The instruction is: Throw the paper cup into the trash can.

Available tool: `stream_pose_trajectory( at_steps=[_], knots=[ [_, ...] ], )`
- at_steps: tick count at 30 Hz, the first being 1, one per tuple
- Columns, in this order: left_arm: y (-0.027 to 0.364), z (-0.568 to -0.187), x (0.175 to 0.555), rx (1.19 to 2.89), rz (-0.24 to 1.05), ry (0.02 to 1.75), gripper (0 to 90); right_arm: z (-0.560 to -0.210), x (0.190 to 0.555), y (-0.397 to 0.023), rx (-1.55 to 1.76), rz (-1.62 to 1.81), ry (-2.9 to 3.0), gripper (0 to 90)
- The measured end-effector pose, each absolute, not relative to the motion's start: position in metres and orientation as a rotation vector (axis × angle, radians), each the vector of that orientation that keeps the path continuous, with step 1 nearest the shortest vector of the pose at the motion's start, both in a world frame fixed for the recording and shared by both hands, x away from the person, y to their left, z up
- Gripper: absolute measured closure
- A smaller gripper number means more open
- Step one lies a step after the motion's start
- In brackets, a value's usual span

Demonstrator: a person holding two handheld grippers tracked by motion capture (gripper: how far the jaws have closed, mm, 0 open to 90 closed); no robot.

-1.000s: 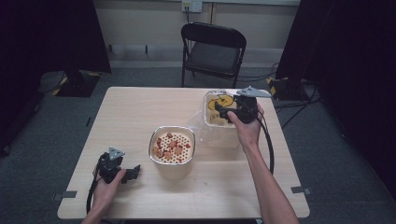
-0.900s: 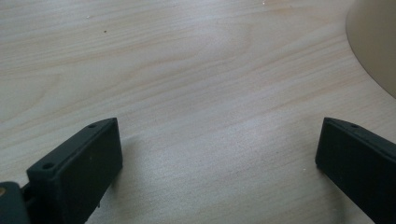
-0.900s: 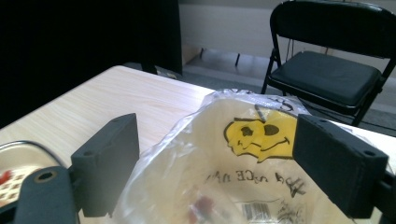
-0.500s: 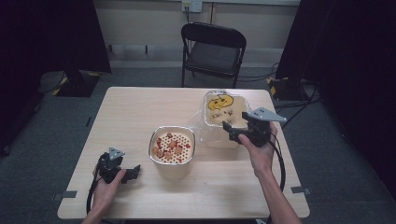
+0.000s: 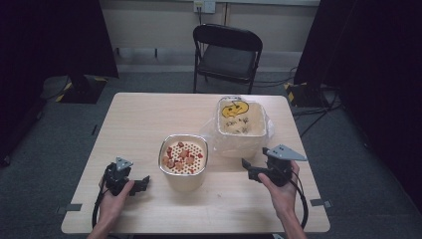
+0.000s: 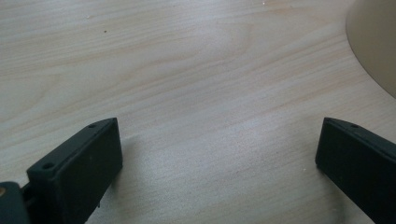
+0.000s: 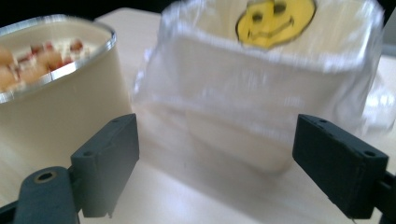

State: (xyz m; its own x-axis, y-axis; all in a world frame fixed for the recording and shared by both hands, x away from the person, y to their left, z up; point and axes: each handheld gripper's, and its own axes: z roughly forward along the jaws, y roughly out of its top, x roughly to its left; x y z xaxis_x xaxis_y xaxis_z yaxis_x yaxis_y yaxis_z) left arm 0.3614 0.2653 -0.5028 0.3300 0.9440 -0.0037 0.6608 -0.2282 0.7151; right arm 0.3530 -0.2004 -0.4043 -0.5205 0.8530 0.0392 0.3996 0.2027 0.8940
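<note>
Both grippers gape empty over pale wood grain.

My right gripper [image 7: 217, 161] faces the crinkly plastic-lined bin [image 7: 261, 88]; my left gripper [image 6: 217, 154] lies beside the round metal-rimmed container [image 5: 183, 160].

Bare table [image 5: 149, 119] far-left; round container [image 5: 183, 160], bagged bin [image 5: 242, 127] crowd centre-right, narrow gap between.

At the upper right of the left gripper view, a cream container [image 6: 376, 44] is cut off by the frame's edge, showing a curved wall alone. In the right gripper view, the plastic-lined bin [image 7: 261, 88] is blurred, and the metal-rimmed tub [image 7: 56, 79] runs off the left edge. In the high view, the small dark marks inside the bin are too small to identify.
</note>
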Motion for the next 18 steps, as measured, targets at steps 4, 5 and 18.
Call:
stream_pose_trajectory(
  at_steps=[4, 5, 18],
  knots=[
    [0.265, -0.503, 0.361, 1.977, 0.588, 1.406, 0.0, -0.423, 0.349, -0.205, 1.204, 1.244, 2.040, 14.4],
    [0.265, -0.503, 0.361, 1.977, 0.588, 1.406, 0.0, -0.429, 0.348, -0.205, 1.208, 1.221, 2.057, 14.5],
    [0.265, -0.503, 0.361, 1.977, 0.589, 1.406, 0.0, -0.487, 0.353, -0.204, 1.331, 1.020, 2.168, 15.5]
  ],
)
